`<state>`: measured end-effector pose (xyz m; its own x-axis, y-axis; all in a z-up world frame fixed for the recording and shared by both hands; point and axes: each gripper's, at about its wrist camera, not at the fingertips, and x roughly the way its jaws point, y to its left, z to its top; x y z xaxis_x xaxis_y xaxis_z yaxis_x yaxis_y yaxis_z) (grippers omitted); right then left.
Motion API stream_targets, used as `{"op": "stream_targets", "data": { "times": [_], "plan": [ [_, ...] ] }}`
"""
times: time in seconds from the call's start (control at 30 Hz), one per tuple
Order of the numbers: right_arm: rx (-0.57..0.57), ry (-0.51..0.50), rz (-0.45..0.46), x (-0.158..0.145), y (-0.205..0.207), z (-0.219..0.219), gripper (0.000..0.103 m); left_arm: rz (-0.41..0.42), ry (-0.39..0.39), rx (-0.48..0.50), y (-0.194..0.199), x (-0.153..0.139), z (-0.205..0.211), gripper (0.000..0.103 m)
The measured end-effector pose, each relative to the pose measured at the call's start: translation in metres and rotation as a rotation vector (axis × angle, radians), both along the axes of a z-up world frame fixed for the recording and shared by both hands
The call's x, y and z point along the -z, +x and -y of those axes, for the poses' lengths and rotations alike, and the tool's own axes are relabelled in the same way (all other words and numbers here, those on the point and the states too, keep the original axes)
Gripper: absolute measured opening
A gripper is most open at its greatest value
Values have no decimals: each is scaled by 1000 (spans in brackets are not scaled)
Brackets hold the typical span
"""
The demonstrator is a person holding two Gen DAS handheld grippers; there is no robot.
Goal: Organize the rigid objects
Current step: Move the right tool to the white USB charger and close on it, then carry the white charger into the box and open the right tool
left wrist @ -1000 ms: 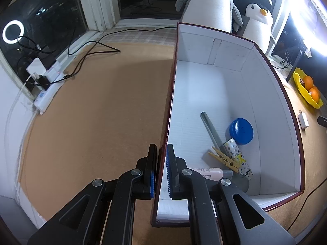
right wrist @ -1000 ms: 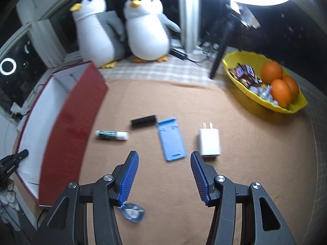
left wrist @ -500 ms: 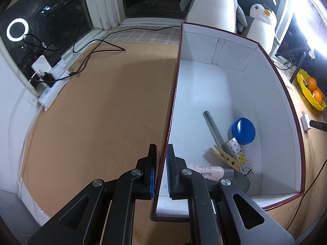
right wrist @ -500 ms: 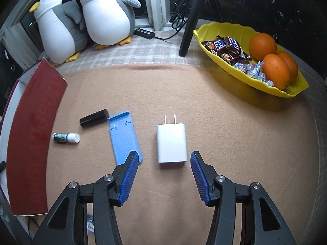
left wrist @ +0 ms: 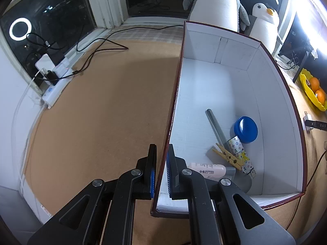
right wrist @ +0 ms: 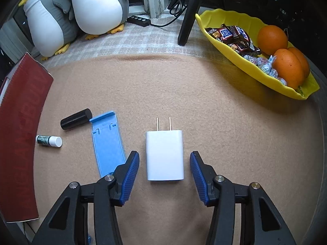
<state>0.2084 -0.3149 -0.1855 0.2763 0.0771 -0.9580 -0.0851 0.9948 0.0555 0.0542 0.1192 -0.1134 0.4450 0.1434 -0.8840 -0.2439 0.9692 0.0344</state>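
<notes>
Currently approx. half done, judging by contents vs. what's left out.

Box: white inside, dark red outside, on tan mat. Already in it, near the close end: blue round lid, grey flat tool, wooden clothespin, patterned tube, small pink-white bottle.

Left gripper: jaws clamped on the box's near side wall, one pad outside, one inside. Reads as steadying the box, not moving items.

Right gripper: jaws closing, straddling the white charger. Charger lies flat on mat, prongs pointing away from camera. Gaps visible both sides betw. pads and charger body, so no contact yet; not gripped.

Outstanding on mat, left of charger: blue phone stand just beside left finger; black cylinder touching or nearly touching stand's far corner; small white-capped tube near box's red wall.

Yellow fruit dish w/ oranges and sweets far right, well apart; prob. not part of job.

Assessment: five items in, four to go incl. charger. Charger pick is the step in hand.
</notes>
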Motion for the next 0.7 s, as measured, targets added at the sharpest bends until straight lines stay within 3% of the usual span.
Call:
{"op": "stream_targets", "data": {
  "times": [0.27, 0.7],
  "plan": [
    [-10, -20, -6, 3, 4, -2, 32, -1, -1, 0, 0, 0, -1, 8],
    [-10, -25, 40, -14, -8, -2, 32, 4, -8, 3, 0, -1, -3, 8]
  ]
}}
